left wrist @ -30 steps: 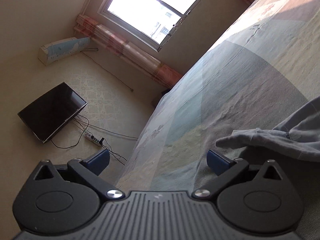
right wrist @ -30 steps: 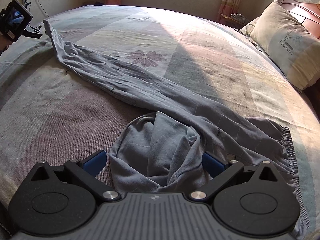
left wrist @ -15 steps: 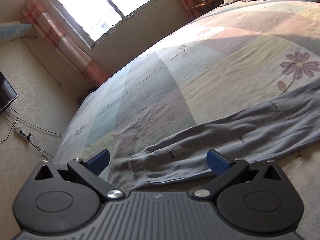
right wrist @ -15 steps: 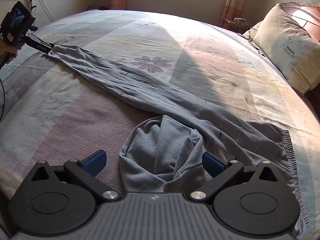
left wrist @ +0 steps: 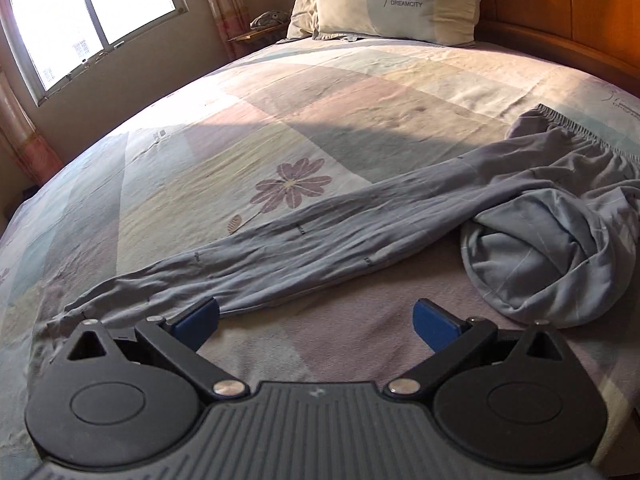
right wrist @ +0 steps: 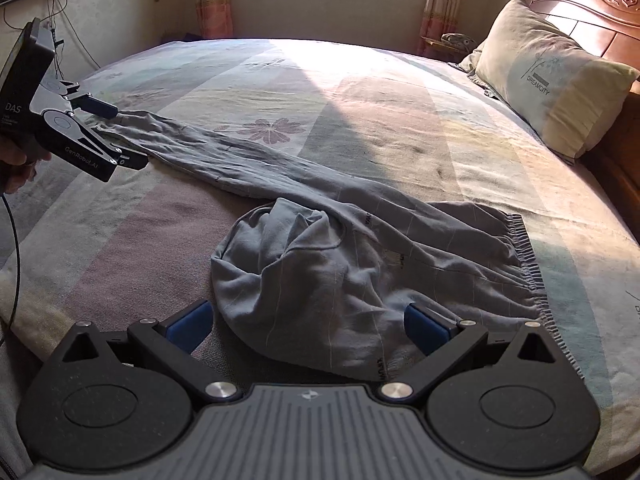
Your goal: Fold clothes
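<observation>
Grey trousers [right wrist: 360, 216] lie on the bed [right wrist: 400, 92], one leg stretched far left, the other bunched near. Left gripper [left wrist: 316, 320] and right gripper [right wrist: 306, 322]: jaws released.

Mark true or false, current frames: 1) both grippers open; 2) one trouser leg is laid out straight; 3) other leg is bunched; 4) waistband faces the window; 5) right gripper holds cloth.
1) True: left gripper and right gripper are both open.
2) True: one leg of the grey trousers lies stretched out.
3) True: the other leg is crumpled.
4) False: the waistband faces the pillow side.
5) False: it grips nothing.
</observation>
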`<state>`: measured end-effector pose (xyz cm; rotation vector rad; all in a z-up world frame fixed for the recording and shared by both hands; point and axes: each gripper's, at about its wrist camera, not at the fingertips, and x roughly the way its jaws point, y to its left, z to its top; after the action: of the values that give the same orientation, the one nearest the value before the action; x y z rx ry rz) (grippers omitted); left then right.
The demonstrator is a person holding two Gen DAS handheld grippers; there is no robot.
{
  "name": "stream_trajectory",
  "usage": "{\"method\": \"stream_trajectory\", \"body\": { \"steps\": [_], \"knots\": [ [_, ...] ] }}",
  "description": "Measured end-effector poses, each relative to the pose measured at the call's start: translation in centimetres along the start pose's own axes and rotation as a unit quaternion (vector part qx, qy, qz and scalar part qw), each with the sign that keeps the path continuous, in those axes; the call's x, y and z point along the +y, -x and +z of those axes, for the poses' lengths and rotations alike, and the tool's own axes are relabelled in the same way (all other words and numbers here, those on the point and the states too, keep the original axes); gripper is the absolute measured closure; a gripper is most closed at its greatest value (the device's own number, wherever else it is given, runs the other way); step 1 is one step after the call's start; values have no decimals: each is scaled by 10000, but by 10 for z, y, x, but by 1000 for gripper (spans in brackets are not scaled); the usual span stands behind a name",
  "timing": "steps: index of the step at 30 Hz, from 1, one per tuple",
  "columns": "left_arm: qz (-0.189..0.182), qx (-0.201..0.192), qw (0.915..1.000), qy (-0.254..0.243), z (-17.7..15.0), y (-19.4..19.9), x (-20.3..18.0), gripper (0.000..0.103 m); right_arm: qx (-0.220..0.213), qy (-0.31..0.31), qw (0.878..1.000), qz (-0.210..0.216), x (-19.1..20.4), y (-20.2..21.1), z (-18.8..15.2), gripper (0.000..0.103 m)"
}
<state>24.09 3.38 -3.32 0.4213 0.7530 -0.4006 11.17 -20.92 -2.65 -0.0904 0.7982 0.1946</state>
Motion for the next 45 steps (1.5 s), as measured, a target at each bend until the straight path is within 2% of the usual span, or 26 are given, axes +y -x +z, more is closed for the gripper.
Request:
{"method": "stream_trajectory", "body": {
  "steps": [3, 9, 15, 18, 20, 23, 26, 28, 30, 31, 34, 38, 42, 45],
  "knots": [
    [-350, -10, 9992, 187, 1, 3, -34, 1, 91, -128, 9999, 5, -13, -1, -13, 0],
    [-693, -98, 9966, 425, 2, 7, -93, 1, 296, -316, 9991, -38, -34, -9, -37, 0],
    [-619, 199, 9936, 926, -20, -4, -123, 1, 485, -734, 9958, 239, -50, -21, -56, 0],
    [-576, 415, 9902, 1201, -37, -8, -122, 1, 612, -992, 9924, 390, -54, -31, -62, 0],
    [-509, 562, 9863, 1465, -47, -10, -116, 1, 540, -1072, 9920, 386, -55, -34, -67, 0],
    [-414, 494, 9828, 1729, -60, -8, -108, 1, 471, -776, 9955, 258, -47, -35, -73, 0],
    [-382, 438, 9847, 1641, -66, -8, -106, 1, 405, -382, 9984, 61, -38, -35, -77, 0],
    [-411, 369, 9858, 1585, -69, -5, -105, 1, 434, -504, 9978, -35, -37, -35, -75, 0],
    [-363, 420, 9849, 1642, -69, -2, -102, 1, 639, -665, 9957, -93, -36, -35, -66, 0],
    [-331, 425, 9837, 1718, -69, 0, -100, 1, 645, -742, 9952, 20, -36, -32, -62, 0],
    [-374, 220, 9785, 2015, -73, 13, -88, 1, 508, -769, 9932, 715, -29, -24, -48, 0],
    [-43, 148, 9799, 1990, -76, 23, -77, 1, 627, -566, 9874, 1342, -4, -34, -32, 0],
    [-1, 23, 9766, 2153, -81, 31, -61, 1, 834, -89, 9851, 1504, 25, -55, -23, 0],
    [32, -45, 9742, 2256, -84, 33, -51, 1, 759, 327, 9865, 1414, 39, -68, -17, 0]
  ]
}}
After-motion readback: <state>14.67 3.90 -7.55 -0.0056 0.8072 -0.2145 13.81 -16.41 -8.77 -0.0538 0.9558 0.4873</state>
